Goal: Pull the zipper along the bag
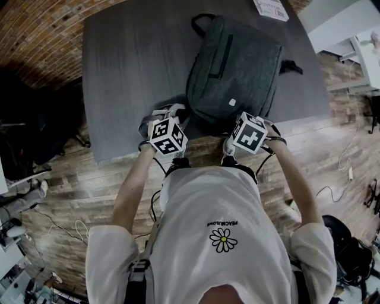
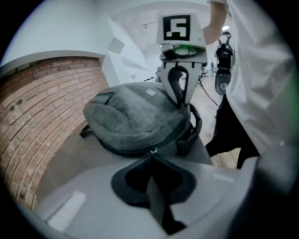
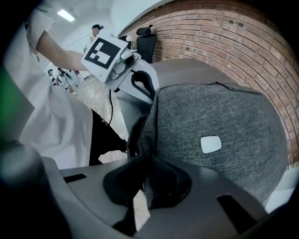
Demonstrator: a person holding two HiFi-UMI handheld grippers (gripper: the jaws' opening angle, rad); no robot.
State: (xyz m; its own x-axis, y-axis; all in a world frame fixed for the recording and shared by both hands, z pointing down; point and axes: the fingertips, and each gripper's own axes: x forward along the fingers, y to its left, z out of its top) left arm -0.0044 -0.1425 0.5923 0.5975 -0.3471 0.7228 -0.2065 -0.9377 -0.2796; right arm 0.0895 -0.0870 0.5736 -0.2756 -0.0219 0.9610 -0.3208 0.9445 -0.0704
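Observation:
A grey fabric backpack (image 1: 237, 65) lies flat on the dark table (image 1: 130, 71), its near end towards me. My left gripper (image 2: 151, 155) is at the bag's near left corner. Its jaws are shut, and a small silvery zipper pull (image 2: 151, 151) is pinched at their tips. My right gripper (image 3: 148, 158) is at the near right corner, pointing steeply down. It is shut on the bag's fabric edge (image 3: 148, 126), which runs in between its pads. Each gripper's marker cube (image 1: 168, 135) shows in the other's view. The zipper line itself is mostly hidden.
The bag carries a small white patch (image 3: 210, 144) and a carry handle (image 1: 202, 18) at its far end. A printed sheet (image 1: 272, 8) lies at the table's far right corner. Brick wall (image 2: 42, 121) stands on the left. Cables (image 1: 332, 190) run over the wooden floor.

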